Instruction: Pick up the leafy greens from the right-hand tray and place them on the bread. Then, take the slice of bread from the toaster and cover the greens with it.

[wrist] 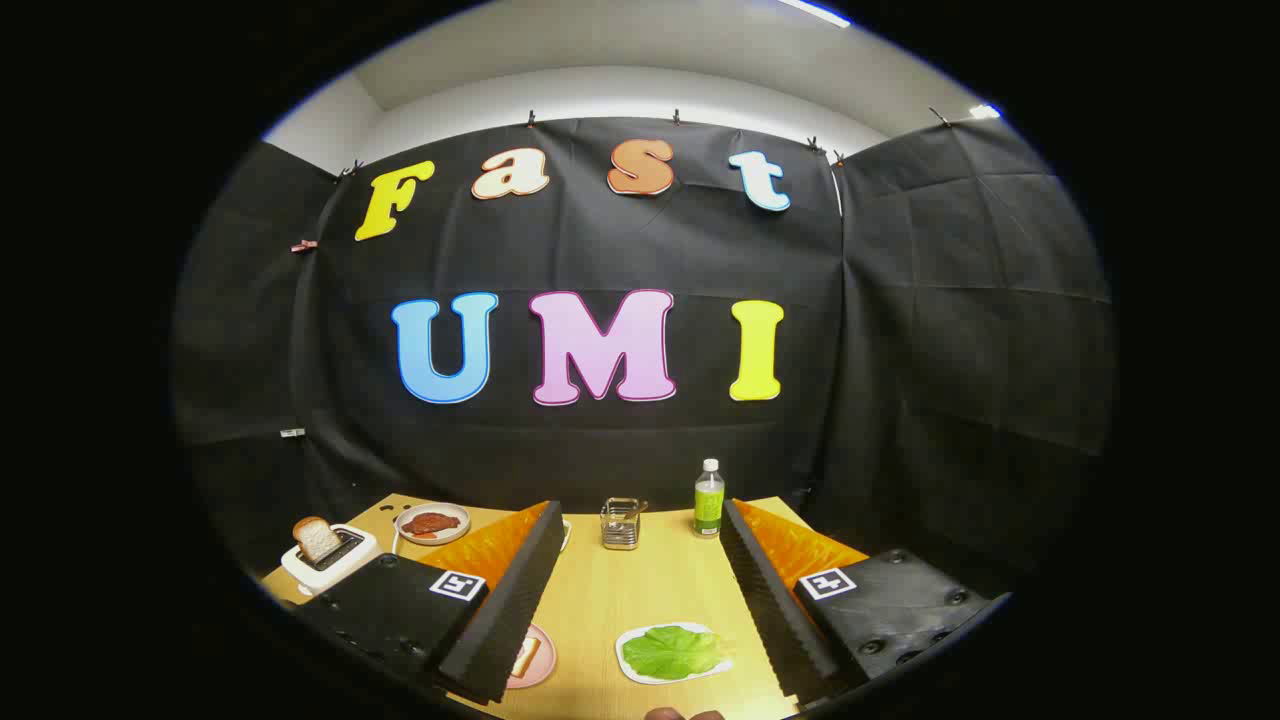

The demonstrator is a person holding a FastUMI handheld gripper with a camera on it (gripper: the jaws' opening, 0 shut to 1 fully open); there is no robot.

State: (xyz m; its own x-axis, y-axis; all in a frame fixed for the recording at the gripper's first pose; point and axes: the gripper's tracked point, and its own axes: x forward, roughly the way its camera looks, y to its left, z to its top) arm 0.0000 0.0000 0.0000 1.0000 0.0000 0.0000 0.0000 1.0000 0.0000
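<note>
A light wooden table [660,600] carries a white toaster [328,560] with a bread slice [317,539], a plate of red food [432,522], a wire holder [621,524], a green bottle [708,499], a pink plate [533,657] and a white tray [640,668] holding leafy greens [672,651].

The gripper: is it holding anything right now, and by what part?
Nothing is held. The gripper is open above the wooden table; the green leafy lettuce lies untouched on its white tray between the fingers.
</note>
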